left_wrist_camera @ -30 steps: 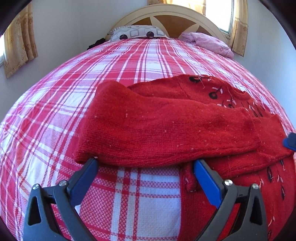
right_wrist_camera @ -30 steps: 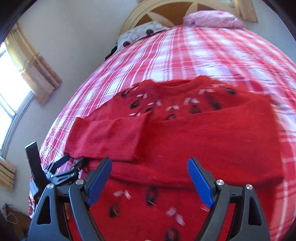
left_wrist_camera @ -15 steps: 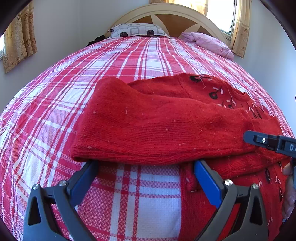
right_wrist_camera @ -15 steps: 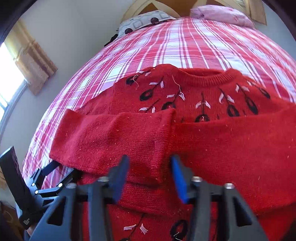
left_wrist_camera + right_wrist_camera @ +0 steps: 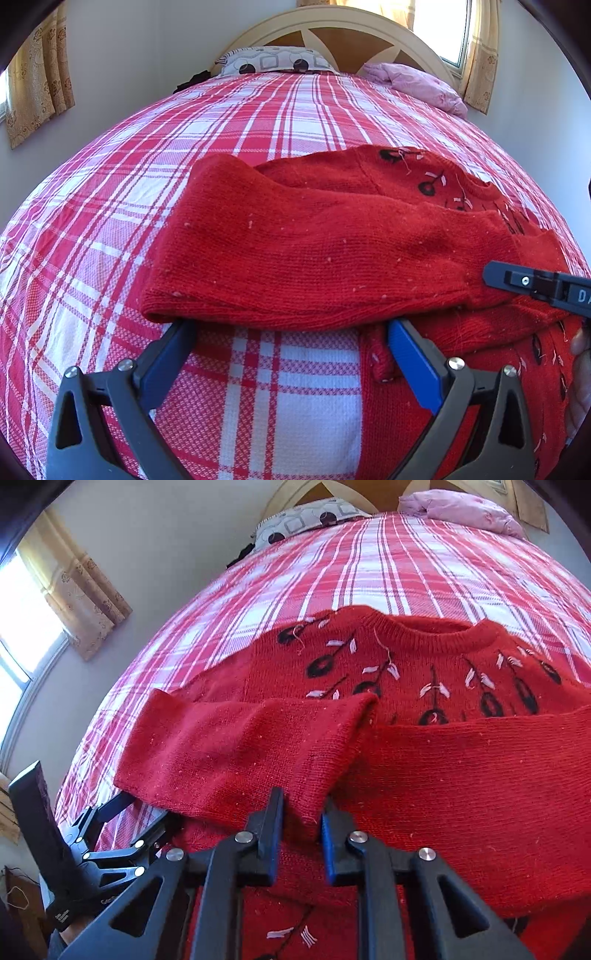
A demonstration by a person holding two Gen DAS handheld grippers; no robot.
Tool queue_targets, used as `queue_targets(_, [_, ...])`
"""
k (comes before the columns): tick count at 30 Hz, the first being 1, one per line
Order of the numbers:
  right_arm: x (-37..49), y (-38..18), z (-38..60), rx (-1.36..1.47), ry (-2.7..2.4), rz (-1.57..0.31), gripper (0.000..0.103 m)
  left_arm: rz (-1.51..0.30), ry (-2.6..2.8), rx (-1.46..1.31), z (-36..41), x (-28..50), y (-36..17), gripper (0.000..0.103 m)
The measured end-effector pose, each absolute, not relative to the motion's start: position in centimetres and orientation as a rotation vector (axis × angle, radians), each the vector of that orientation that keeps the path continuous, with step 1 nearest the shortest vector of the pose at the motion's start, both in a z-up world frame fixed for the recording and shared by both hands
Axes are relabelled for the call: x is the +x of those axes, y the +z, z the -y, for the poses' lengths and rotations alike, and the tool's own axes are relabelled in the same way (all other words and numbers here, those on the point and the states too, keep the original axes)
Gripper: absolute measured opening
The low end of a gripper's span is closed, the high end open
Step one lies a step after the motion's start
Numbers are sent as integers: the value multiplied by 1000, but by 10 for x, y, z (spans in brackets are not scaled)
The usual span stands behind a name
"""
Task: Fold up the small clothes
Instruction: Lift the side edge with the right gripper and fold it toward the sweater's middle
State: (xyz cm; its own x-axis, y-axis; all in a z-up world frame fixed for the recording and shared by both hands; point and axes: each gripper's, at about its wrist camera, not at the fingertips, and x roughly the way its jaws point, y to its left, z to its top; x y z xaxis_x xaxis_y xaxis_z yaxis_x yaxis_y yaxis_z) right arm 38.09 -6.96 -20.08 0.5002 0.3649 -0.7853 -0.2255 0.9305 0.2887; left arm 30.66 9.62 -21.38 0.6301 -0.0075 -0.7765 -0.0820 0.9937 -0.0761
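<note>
A red knit sweater (image 5: pixel 424 657) with black and white embroidery lies on the plaid bed, both sleeves folded across its chest. The left sleeve (image 5: pixel 314 258) lies just beyond my left gripper (image 5: pixel 291 343), which is open and empty, its blue pads (image 5: pixel 410 354) at the sleeve's near fold. My right gripper (image 5: pixel 301 812) is nearly shut, pinching the cuff edge of that left sleeve (image 5: pixel 258 746). The right sleeve (image 5: pixel 480 771) lies across to the right. The left gripper shows at lower left in the right wrist view (image 5: pixel 110 838).
The red and white plaid bedspread (image 5: pixel 258 122) covers the whole bed. A patterned pillow (image 5: pixel 273 64) and a pink pillow (image 5: pixel 424 85) lie against the wooden headboard (image 5: pixel 343 40). Curtained windows stand on both sides.
My right gripper moved forward and left to the left sleeve's cuff and closed from wide open to a pinch on it. My left gripper stayed open, almost still.
</note>
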Motion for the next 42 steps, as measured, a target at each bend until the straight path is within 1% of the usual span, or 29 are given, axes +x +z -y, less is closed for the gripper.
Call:
queue_targets(3, [379, -195, 72, 154, 351, -955, 13, -887, 43, -110, -96, 307, -213, 103])
queue_targets(15, [368, -171, 82, 95, 323, -872, 11, -885, 45, -108, -96, 307, -213, 103])
queue_targets(28, [348, -116, 170, 104, 198, -749, 10, -891, 40, -121, -98, 307, -214, 103])
queue_targets(34, [334, -114, 207, 104, 147, -747, 10, -892, 42, -118, -98, 307, -214, 103])
queue_targets(42, [321, -128, 242, 120, 95, -766, 10, -896, 43, -118, -99, 307, -215, 103])
